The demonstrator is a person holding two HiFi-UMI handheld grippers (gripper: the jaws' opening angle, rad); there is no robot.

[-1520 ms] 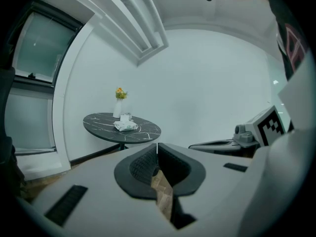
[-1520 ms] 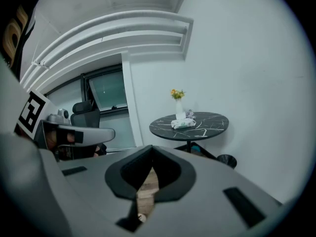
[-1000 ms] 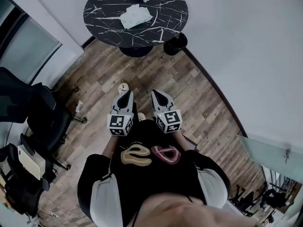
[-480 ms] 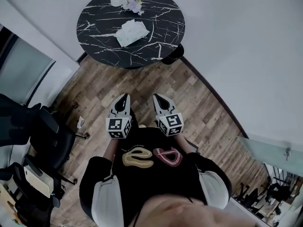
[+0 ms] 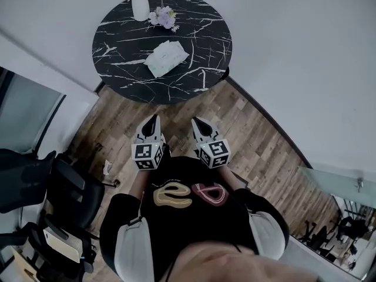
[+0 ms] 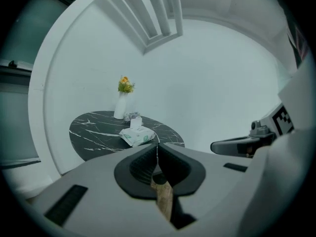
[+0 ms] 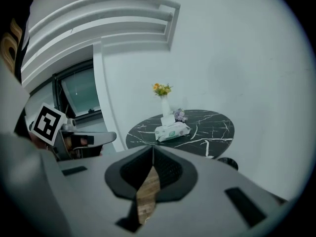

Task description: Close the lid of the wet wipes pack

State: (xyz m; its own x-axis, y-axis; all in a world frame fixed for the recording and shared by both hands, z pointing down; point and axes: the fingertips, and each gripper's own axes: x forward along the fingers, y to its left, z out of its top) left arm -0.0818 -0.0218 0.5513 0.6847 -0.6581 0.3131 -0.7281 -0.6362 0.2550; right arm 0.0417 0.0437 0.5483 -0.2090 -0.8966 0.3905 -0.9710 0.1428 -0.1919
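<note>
The wet wipes pack (image 5: pixel 166 59) lies near the middle of the round black marble table (image 5: pixel 117 69), its lid flap raised with a wipe sticking up; the same pack (image 6: pixel 137 135) (image 7: pixel 172 130) shows ahead in both gripper views. My left gripper (image 5: pixel 152 121) and right gripper (image 5: pixel 197 124) are held side by side in front of my chest, over the wooden floor, well short of the table. Both have their jaws closed tip to tip with nothing between them.
A white vase with orange flowers (image 5: pixel 139 4) and a small purple bunch (image 5: pixel 163 18) stand at the table's far side. Office chairs (image 5: pixel 64 198) crowd the left. A white curved wall (image 5: pixel 294 63) runs along the right, a dark bin (image 7: pixel 228 163) beside the table's base.
The table and pack have come closer and fuller into the head view as I walk toward them. Both grippers keep their place before my chest, still closed.
</note>
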